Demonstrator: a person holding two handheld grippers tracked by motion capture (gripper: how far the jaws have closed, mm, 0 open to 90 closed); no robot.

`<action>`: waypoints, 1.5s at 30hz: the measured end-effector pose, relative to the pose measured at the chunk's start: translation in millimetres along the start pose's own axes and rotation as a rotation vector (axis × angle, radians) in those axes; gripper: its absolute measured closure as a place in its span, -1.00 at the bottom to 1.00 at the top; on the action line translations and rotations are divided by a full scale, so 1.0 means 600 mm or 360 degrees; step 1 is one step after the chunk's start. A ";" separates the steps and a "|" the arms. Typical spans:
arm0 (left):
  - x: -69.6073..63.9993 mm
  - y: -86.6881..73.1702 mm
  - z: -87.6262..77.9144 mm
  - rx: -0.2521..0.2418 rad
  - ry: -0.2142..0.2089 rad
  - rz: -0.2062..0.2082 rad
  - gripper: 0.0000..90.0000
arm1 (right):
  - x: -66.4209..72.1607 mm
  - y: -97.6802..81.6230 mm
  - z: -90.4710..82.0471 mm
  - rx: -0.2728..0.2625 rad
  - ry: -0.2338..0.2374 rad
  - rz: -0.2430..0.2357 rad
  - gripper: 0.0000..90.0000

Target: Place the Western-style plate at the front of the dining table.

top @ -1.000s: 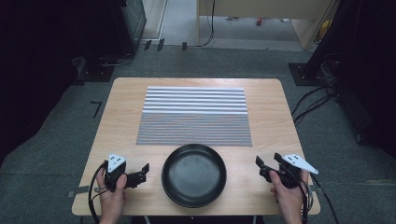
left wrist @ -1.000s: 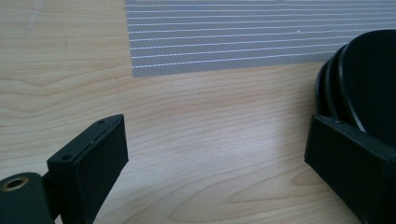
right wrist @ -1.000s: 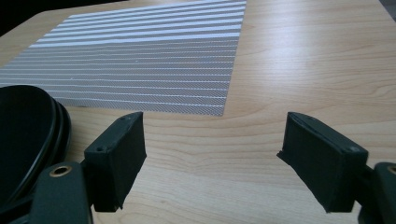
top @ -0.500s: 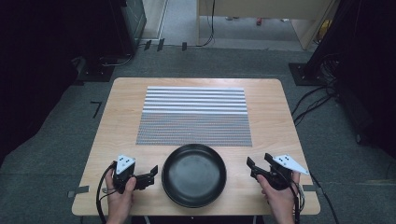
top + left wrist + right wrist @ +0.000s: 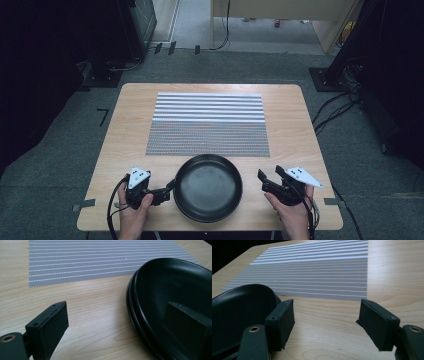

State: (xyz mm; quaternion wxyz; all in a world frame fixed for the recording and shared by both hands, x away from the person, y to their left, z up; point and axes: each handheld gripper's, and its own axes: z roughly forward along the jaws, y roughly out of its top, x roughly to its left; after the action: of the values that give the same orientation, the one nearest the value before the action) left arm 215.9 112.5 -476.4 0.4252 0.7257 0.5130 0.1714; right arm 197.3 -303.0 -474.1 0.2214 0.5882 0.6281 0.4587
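Note:
A black round pan [image 5: 208, 187] sits on the wooden table [image 5: 125, 135] near its front edge. My left gripper [image 5: 167, 192] is at the pan's left side and open. In the left gripper view one jaw stands over the bare wood and the other over the pan's [image 5: 175, 287] inside, so the rim lies between them untouched. My right gripper [image 5: 269, 176] stands open a short way right of the pan. Its jaws have just been closing a little, and between them [image 5: 328, 318] is only bare wood, with the pan [image 5: 239, 307] beside the left jaw.
A grey mat with white stripes [image 5: 208, 125] lies flat across the middle of the table, just behind the pan. Dark equipment and cables stand on the floor around the table. A hand holds each gripper at the table's front edge.
Both grippers have moved inward toward the pan: the left one rightward up to its rim, the right one leftward. The pan has not moved.

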 end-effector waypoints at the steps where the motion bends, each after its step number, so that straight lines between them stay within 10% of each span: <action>1: -0.002 0.000 0.000 -0.0001 -0.0006 0.0000 -0.87 | 0.004 0.000 0.000 0.0005 0.0005 -0.0007 -0.37; 26: -0.042 -0.008 0.012 0.0047 -0.0142 0.0078 -0.65 | 0.055 -0.019 0.019 0.0019 0.0109 -0.0145 0.06; 45: -0.050 -0.016 0.027 0.0128 -0.0148 0.0092 0.08 | 0.081 -0.035 0.034 0.0088 0.0216 0.0090 0.62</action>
State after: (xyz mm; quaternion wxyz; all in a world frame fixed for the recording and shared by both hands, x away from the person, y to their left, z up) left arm 208.9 80.0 -488.0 0.4140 0.7639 0.4781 0.1288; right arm 192.4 -248.5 -488.9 0.1490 0.5791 0.6372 0.4862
